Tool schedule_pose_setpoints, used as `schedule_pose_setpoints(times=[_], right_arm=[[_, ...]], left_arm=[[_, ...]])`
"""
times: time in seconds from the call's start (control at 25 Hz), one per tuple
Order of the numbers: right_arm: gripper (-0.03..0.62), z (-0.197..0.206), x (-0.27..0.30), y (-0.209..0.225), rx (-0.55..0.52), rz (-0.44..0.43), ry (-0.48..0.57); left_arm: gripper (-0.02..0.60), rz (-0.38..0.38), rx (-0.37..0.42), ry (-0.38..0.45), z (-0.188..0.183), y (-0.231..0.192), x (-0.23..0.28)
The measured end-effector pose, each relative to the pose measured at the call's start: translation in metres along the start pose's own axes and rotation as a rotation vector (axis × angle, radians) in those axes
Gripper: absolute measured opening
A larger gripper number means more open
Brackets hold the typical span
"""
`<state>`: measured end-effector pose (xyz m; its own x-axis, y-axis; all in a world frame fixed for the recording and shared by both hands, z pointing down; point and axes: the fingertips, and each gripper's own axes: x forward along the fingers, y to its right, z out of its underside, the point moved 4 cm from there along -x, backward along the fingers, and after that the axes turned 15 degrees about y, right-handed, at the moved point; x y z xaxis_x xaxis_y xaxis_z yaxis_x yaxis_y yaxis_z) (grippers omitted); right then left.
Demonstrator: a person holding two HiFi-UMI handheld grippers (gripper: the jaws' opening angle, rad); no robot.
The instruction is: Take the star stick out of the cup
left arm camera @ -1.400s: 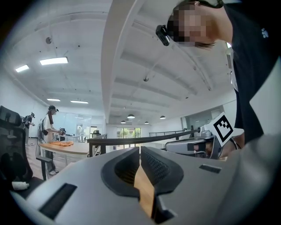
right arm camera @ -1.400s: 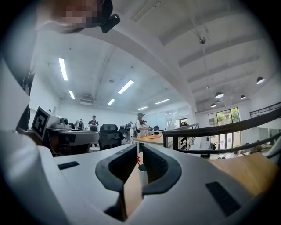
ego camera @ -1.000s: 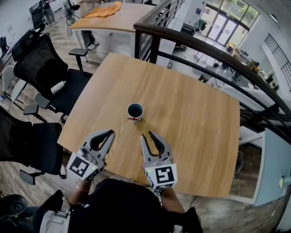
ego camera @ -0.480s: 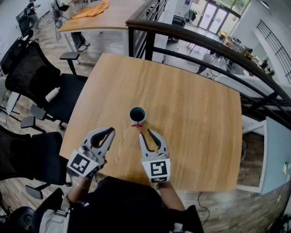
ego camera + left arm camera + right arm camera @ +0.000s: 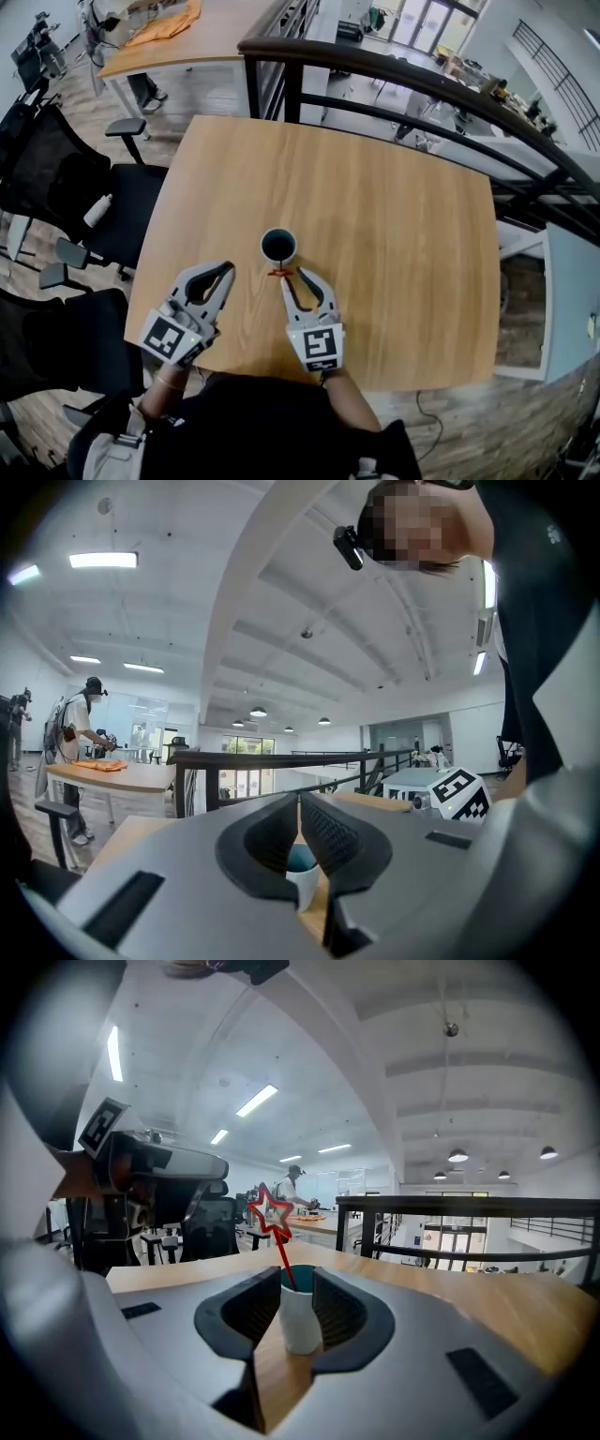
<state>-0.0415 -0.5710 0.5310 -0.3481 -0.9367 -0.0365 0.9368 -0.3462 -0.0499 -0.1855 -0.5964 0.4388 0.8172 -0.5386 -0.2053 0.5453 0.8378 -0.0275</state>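
Note:
A white cup [image 5: 278, 246] with a dark teal inside stands near the middle of the wooden table [image 5: 394, 234]. A red star stick [image 5: 278, 273] leans out of it over the near rim; in the right gripper view the star [image 5: 270, 1211] rises left of the cup [image 5: 302, 1326]. My right gripper [image 5: 298, 274] is open just short of the cup, its tips by the star, and the cup shows through the gap [image 5: 297, 1279]. My left gripper [image 5: 228, 270] lies to the cup's left, shut and empty; the cup [image 5: 302, 862] shows just past its tips [image 5: 299, 803].
Black office chairs [image 5: 66, 178] stand off the table's left edge. A dark railing [image 5: 394, 70] runs behind the far edge. A second table [image 5: 159, 37] with an orange cloth [image 5: 169, 21] is at the back left, where a person [image 5: 80, 733] stands.
My right gripper has moved forward until its tips are at the star by the cup. The left gripper has hardly shifted. The cup has stayed in place.

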Motion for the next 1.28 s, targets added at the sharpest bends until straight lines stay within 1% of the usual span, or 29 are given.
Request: schedule_pose_setpoints(times=[0.12, 0.36, 0.6, 0.76, 0.92, 1.04, 1.28], right_arm=[[0.114, 0.003, 0.011, -0.001, -0.006, -0.007, 0.016], [0.107, 0.004, 0.021, -0.003, -0.029, 0.002, 0.003], [0.078, 0.002, 0.029, -0.002, -0.015, 0.008, 0.015], [0.044, 0.008, 0.031, -0.001, -0.004, 0.018, -0.011], [0.031, 0.002, 0.035, 0.000, -0.039, 0.029, -0.010], [0.029, -0.005, 0.035, 0.001, -0.036, 0.037, 0.019], [0.029, -0.028, 0.029, -0.001, -0.024, 0.043, 0.038]], left_arm=[[0.023, -0.001, -0.004, -0.012, 0.004, -0.010, 0.003], [0.023, -0.007, -0.014, -0.019, 0.008, -0.020, 0.003], [0.023, -0.012, -0.021, -0.023, 0.014, -0.025, 0.002], [0.023, -0.020, -0.026, -0.018, 0.014, -0.028, 0.000], [0.023, -0.035, -0.023, -0.013, 0.013, -0.031, -0.003], [0.023, -0.039, -0.020, -0.005, 0.011, -0.032, -0.005], [0.023, -0.036, -0.020, 0.010, 0.005, -0.027, -0.011]])
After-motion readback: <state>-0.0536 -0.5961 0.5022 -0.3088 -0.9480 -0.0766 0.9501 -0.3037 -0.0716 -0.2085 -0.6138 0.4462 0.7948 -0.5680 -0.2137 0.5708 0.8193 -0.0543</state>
